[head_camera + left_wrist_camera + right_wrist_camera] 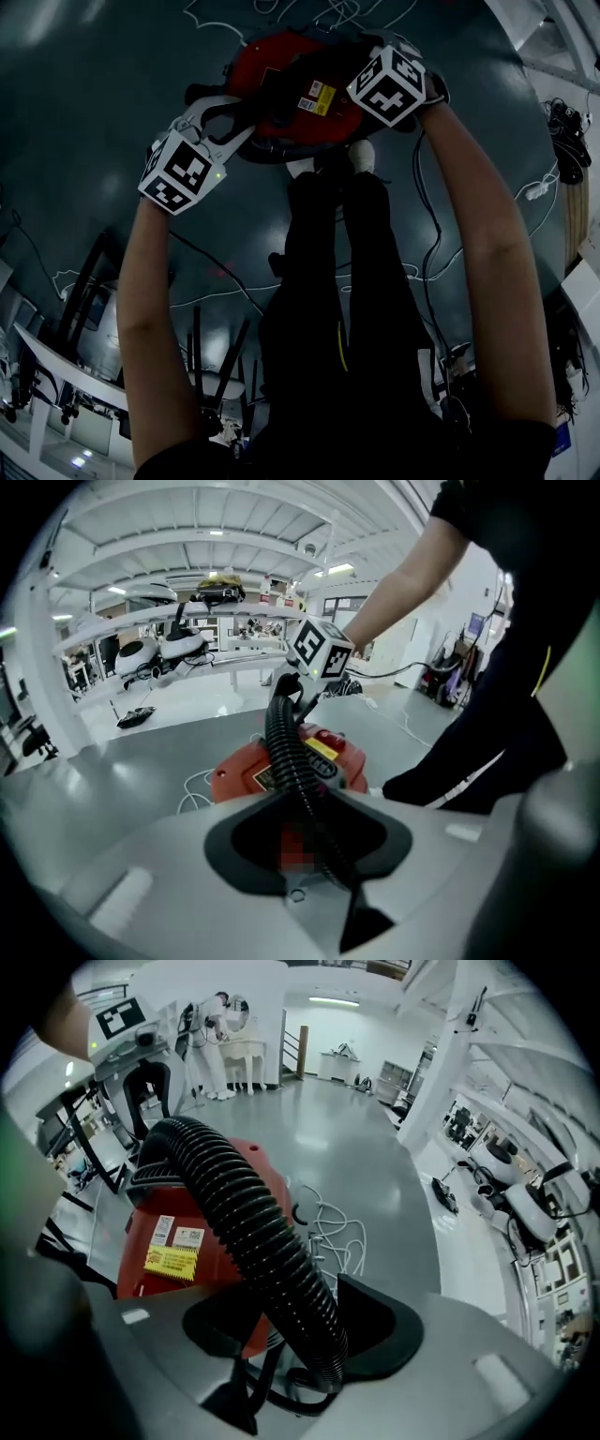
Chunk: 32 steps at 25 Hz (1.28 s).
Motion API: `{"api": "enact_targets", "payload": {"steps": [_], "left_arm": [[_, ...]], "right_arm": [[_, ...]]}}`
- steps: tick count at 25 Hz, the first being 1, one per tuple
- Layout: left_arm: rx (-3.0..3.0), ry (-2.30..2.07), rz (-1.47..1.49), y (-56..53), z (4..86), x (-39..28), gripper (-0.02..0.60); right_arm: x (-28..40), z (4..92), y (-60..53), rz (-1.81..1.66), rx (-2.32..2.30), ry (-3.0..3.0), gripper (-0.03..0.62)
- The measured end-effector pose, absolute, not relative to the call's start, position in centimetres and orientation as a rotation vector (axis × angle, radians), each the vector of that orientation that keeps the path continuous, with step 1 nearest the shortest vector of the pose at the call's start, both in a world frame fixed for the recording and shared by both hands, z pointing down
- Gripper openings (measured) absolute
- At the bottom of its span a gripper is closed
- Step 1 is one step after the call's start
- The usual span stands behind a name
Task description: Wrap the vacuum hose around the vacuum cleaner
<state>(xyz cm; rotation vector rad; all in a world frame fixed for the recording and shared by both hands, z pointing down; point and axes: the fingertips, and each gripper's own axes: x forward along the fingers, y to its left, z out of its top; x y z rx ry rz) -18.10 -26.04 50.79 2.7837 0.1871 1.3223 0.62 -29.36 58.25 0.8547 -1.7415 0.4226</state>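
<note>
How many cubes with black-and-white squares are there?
2. One cube sits lower left in the head view, beside the red vacuum cleaner; the other sits upper right, over it.

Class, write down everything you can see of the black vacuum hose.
The hose is black, ribbed and flexible, plastic by its look. It rises from between the jaws of the right gripper, arches over the top of the red vacuum cleaner, and runs on into the left gripper, whose jaws close on it. Both grippers appear to hold it, lifted above the cleaner. Where it joins the cleaner cannot be seen.
</note>
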Motion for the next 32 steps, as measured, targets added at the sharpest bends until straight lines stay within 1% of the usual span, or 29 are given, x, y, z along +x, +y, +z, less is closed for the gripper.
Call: {"api": "enact_targets", "payload": {"steps": [5, 8, 11, 13, 20, 24, 26, 27, 29, 32], "left_arm": [[2.823, 0.154, 1.363, -25.4, 51.2, -18.2, 0.151], [2.83, 0.117, 1.356, -25.3, 51.3, -17.9, 0.167], [2.809, 0.025, 1.334, -25.6, 51.1, -18.0, 0.194], [2.796, -0.017, 1.333, -25.4, 51.2, -17.9, 0.198], [2.793, -0.074, 1.392, -25.1, 50.6, -17.5, 0.192], [2.799, -0.088, 1.381, -24.7, 50.1, -16.9, 0.192], [2.79, -0.108, 1.372, -24.4, 50.0, -16.6, 0.192], [2.786, -0.127, 1.358, -24.3, 49.8, -16.4, 0.181], [2.773, -0.196, 1.298, -24.3, 49.2, -16.0, 0.13], [2.742, -0.327, 1.166, -24.4, 48.0, -15.4, 0.074]], "right_arm": [[0.8, 58.2, -29.2, 0.398, 0.918, -1.701, 0.261], [1.1, 58.0, -29.3, 0.393, 0.982, -1.707, 0.278], [1.4, 57.5, -29.1, 0.382, 1.011, -1.709, 0.313], [1.7, 57.2, -28.5, 0.394, 1.023, -1.715, 0.333], [3.0, 56.5, -25.5, 0.456, 1.073, -1.738, 0.327], [3.0, 55.7, -24.1, 0.495, 1.128, -1.782, 0.282], [2.8, 55.4, -23.1, 0.505, 1.145, -1.798, 0.228], [2.6, 55.4, -22.5, 0.509, 1.152, -1.803, 0.203], [2.3, 55.3, -21.5, 0.512, 1.167, -1.809, 0.13], [2.2, 55.1, -19.9, 0.518, 1.206, -1.804, 0.034]]}}
